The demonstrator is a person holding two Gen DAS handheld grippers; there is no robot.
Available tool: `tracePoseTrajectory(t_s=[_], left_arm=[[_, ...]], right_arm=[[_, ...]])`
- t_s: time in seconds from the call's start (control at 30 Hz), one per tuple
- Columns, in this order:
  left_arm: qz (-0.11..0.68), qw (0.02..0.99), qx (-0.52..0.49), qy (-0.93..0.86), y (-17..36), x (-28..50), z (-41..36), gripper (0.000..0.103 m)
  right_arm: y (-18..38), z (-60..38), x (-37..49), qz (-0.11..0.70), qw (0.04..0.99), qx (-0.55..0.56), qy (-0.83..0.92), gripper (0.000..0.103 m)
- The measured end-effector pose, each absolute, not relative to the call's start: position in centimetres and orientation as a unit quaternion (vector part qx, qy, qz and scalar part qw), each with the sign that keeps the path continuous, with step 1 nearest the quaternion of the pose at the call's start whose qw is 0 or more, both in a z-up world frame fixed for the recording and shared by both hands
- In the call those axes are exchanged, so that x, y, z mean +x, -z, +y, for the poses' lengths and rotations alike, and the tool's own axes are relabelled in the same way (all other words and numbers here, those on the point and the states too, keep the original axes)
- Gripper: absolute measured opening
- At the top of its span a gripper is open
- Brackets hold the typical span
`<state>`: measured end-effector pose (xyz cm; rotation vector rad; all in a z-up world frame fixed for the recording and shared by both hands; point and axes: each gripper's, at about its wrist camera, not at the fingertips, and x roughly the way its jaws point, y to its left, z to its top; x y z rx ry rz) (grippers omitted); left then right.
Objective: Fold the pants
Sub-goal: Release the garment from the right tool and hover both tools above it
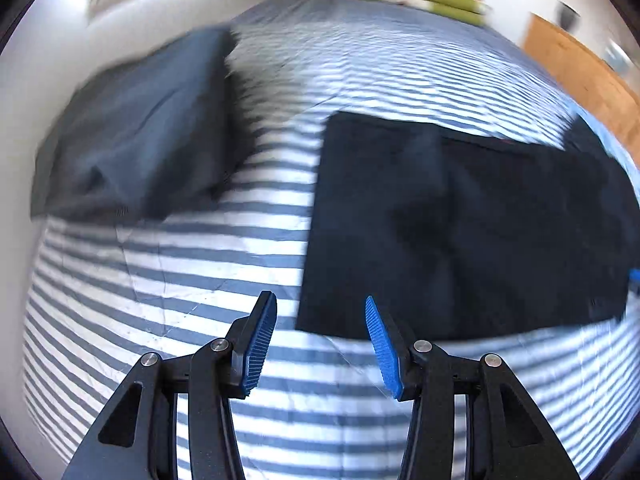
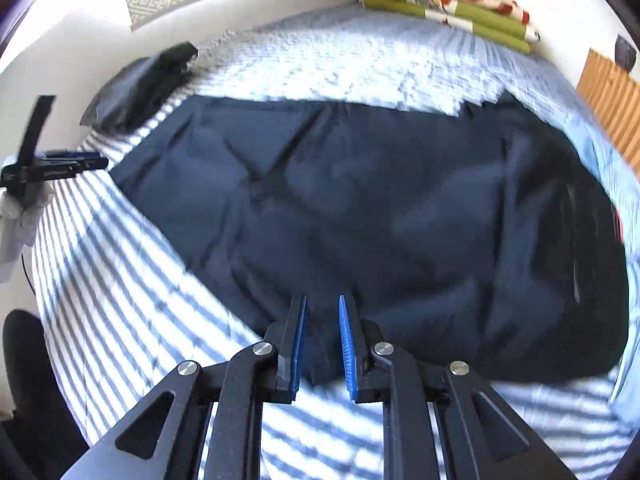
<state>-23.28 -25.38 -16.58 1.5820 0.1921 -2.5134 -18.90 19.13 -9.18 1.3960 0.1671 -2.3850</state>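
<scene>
The left gripper (image 1: 320, 308) is held tilted downward, jaws apart and empty; the right gripper (image 2: 322, 308), likewise tilted, is narrowly parted, gripping nothing. One pair of dark pants (image 2: 360, 208) is spread flat on the striped bedsheet (image 2: 120, 300).

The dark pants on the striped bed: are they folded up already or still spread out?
Partly folded, it seems. The dark pants lie flat as one broad rectangle on the striped bed, edges straight, not a compact bundle. How many layers, cannot tell.

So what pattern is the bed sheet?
Blue-grey and white stripes on the bed sheet, clearest from the left wrist.
</scene>
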Motion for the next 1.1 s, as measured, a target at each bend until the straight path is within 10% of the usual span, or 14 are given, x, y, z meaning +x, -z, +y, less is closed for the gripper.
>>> tracePoseTrajectory(t_s=[0.17,0.33,0.5,0.57,0.63,0.73,0.9,1.1], left_arm=[[0.047,0.095,0.553,0.826,20.1,-26.4,-23.8,0.055],[0.034,0.089,0.540,0.836,19.9,-26.9,-22.7,0.021],[0.051,0.110,0.529,0.840,19.2,-26.2,-23.9,0.009],[0.082,0.108,0.519,0.844,19.0,-26.1,-25.6,0.016],[0.126,0.087,0.531,0.833,19.8,-26.6,-26.4,0.070],[0.115,0.073,0.523,0.842,20.9,-27.4,-25.6,0.071],[0.112,0.065,0.507,0.852,20.4,-28.0,-24.3,0.013],[0.156,0.051,0.470,0.867,19.4,-26.2,-24.9,0.008]], right_arm=[[12.1,16.7,-18.6,0.086,0.183,0.535,0.820,0.017],[11.9,15.4,-14.9,0.141,0.229,0.530,0.804,0.017],[9.7,15.3,-16.8,0.101,0.193,0.483,0.848,0.025],[11.4,13.9,-18.1,0.095,0.206,0.508,0.831,0.025],[13.5,11.9,-18.6,0.143,0.227,0.532,0.803,0.027],[11.8,10.1,-19.4,0.131,0.254,0.531,0.798,0.027],[7.4,7.4,-22.4,0.070,0.276,0.507,0.813,0.027],[5.2,-0.7,-26.8,0.008,0.322,0.531,0.784,0.037]])
